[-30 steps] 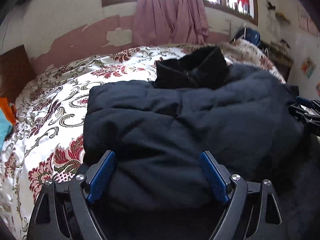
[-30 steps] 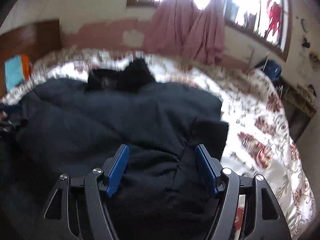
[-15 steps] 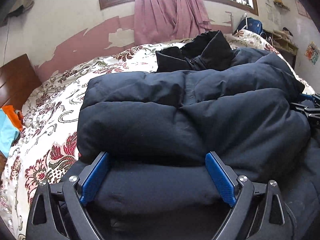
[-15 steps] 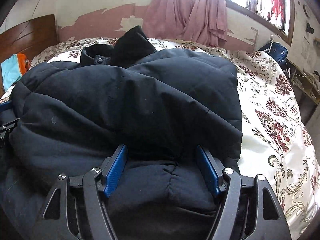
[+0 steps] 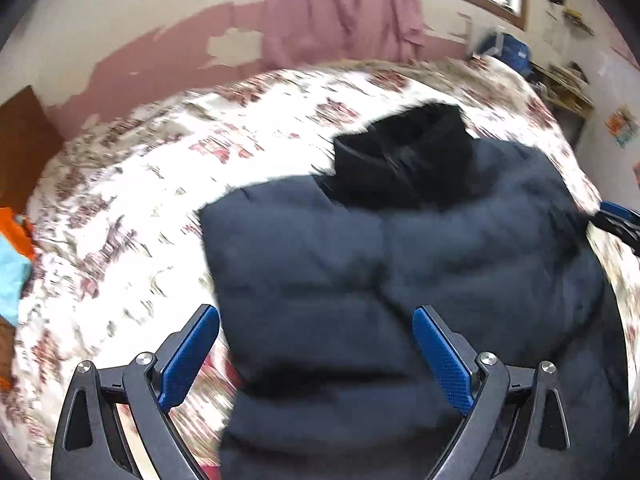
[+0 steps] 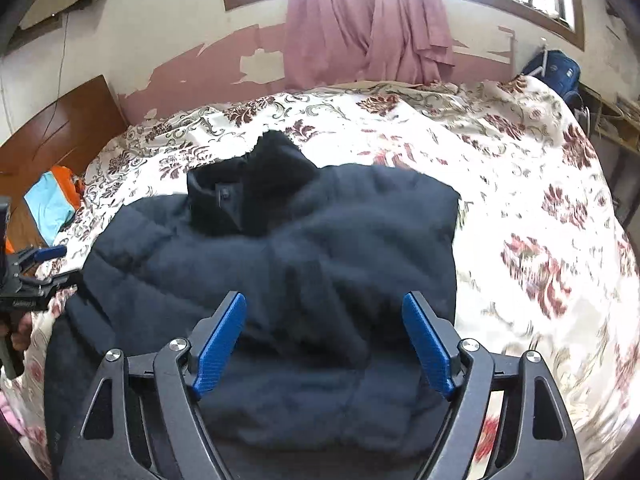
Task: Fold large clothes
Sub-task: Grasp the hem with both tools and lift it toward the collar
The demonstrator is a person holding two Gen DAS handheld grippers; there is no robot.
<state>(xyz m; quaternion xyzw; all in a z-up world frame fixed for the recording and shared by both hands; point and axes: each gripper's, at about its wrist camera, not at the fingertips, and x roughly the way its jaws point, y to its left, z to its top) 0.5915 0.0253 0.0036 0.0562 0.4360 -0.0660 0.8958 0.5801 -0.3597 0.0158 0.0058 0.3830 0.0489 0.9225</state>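
A dark navy puffer jacket (image 5: 400,280) lies folded on the bed, its black collar (image 5: 404,156) at the far end. My left gripper (image 5: 316,314) hovers over the jacket's near left edge, open, its blue pads clear of the fabric. In the right wrist view the jacket (image 6: 280,272) and its collar (image 6: 248,192) lie below my right gripper (image 6: 324,298), whose jaws are opening with nothing pressed between them. The left gripper (image 6: 40,268) shows at that view's left edge, with a hand below it. The right gripper (image 5: 616,220) peeks in at the left wrist view's right edge.
The bed carries a white bedspread with red flowers (image 6: 540,200). A wooden headboard (image 6: 60,128) with orange and turquoise cloth (image 6: 52,200) stands at the left. A pink curtain (image 6: 368,28) hangs on the far wall. A blue backpack (image 6: 556,68) and shelves (image 5: 568,84) stand at the right.
Both grippers have lifted up and back off the jacket, and their jaws stand wider. The jacket's folded layer has settled flat on the bed.
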